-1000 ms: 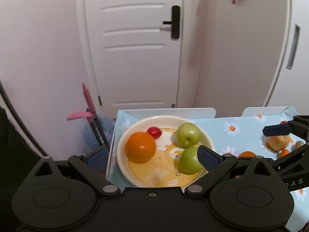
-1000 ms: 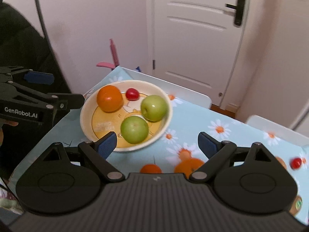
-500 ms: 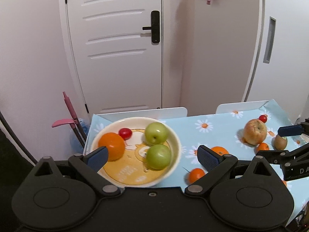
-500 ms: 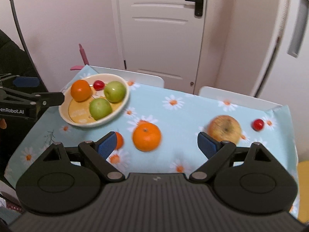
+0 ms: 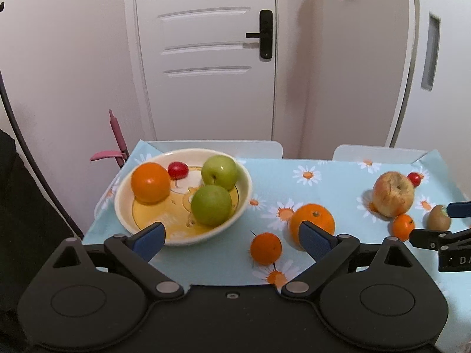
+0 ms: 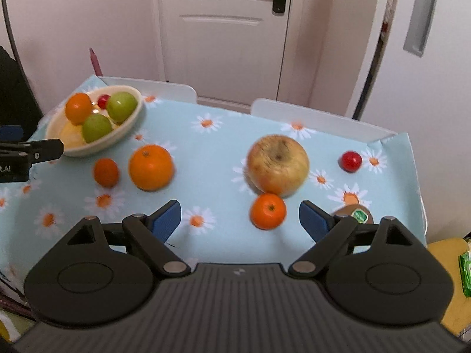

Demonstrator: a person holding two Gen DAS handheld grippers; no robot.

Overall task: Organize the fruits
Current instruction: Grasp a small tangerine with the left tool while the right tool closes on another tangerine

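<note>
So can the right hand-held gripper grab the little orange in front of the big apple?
Probably yes. The right hand-held gripper is open and empty, and the little orange sits between its fingers just ahead. The big apple behind it is close, so it might get nudged.

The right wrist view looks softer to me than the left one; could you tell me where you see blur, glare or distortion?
Right wrist view: motion blur smears the big apple, the oranges and the bowl. Left wrist view: sharper, with a small glare spot on the bowl's orange and soft shadows beside the fruit. Both views: fisheye bends the door edges and darkens the corners.
</note>
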